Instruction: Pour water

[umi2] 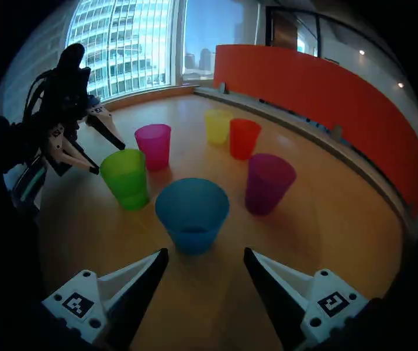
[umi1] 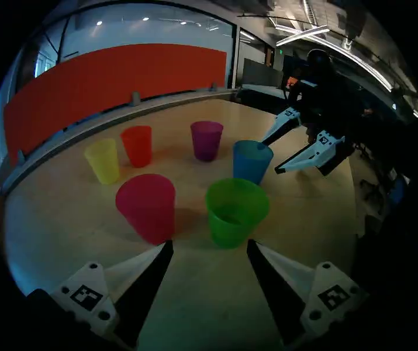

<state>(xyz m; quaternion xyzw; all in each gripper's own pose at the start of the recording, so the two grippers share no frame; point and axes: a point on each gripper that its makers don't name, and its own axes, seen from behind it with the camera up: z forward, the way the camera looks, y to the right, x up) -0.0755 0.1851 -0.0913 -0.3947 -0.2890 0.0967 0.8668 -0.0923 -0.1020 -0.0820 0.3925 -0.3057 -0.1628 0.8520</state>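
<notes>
Several plastic cups stand upright on a wooden table (umi1: 220,304). In the left gripper view my left gripper (umi1: 209,248) is open, its fingertips just short of the pink cup (umi1: 147,206) and the green cup (umi1: 235,210). Behind them stand the blue cup (umi1: 252,161), purple cup (umi1: 206,140), orange cup (umi1: 137,145) and yellow cup (umi1: 103,160). My right gripper (umi1: 270,155) is open beside the blue cup. In the right gripper view my right gripper (umi2: 206,254) is open just before the blue cup (umi2: 192,213); the left gripper (umi2: 108,158) is open by the green cup (umi2: 126,177).
An orange wall panel (umi1: 109,88) runs behind the table's far edge. Large windows (umi2: 127,47) stand beyond the table in the right gripper view. The pink cup (umi2: 153,145), yellow cup (umi2: 217,126), orange cup (umi2: 244,138) and purple cup (umi2: 268,182) cluster mid-table.
</notes>
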